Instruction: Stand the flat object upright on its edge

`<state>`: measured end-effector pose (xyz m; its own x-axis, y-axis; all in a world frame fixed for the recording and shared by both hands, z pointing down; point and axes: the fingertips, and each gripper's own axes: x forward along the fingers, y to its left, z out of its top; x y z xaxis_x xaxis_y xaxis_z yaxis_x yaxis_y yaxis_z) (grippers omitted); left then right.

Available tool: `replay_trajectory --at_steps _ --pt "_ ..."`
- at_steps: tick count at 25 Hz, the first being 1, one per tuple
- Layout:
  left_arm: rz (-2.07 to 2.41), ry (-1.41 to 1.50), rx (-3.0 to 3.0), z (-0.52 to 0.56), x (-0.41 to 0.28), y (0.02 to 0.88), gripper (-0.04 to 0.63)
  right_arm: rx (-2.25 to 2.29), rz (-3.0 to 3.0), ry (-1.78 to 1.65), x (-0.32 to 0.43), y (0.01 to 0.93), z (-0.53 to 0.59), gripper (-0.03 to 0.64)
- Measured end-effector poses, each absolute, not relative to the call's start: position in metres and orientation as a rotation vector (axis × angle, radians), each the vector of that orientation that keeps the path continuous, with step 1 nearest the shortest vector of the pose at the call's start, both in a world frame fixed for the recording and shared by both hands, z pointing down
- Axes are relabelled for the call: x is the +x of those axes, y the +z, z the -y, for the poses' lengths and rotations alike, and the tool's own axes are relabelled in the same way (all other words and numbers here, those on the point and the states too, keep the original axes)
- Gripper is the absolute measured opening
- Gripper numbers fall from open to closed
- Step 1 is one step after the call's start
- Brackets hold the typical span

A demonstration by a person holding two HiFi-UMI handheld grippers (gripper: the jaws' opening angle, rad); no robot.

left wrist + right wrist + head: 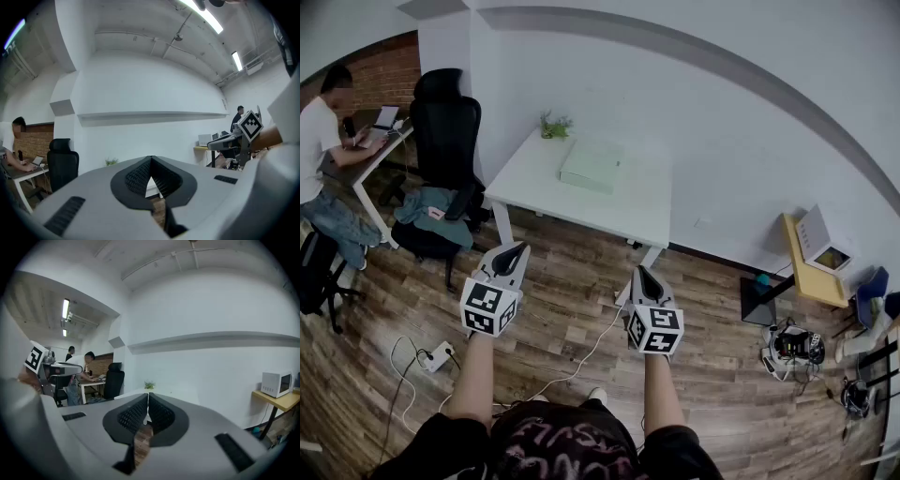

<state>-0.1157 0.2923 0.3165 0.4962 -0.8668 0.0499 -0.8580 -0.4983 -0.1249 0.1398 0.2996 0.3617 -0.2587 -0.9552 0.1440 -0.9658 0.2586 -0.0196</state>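
White table (pixel 530 183) with flat box (pixel 592 165), wood floor (pixel 572 295), white wall (pixel 703 122)

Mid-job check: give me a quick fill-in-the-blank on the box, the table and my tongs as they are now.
The pale green box lies ____ on the white table.
The left tongs and right tongs are both ____ and empty.
In the head view, the small plant stands to the box's ____.
Missing words: flat; shut; left.

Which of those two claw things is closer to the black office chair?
Left. The left gripper is below-right of the chair; the right gripper is farther right.
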Motion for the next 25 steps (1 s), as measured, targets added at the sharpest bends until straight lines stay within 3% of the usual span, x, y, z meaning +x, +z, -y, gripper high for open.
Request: replay_trajectory --at_steps 25 --pt "-1.526 -0.119 -2.657 -0.274 -0.138 0.320 0.014 1.850 2.405 0.124 0.118 0.361 -0.283 0.026"
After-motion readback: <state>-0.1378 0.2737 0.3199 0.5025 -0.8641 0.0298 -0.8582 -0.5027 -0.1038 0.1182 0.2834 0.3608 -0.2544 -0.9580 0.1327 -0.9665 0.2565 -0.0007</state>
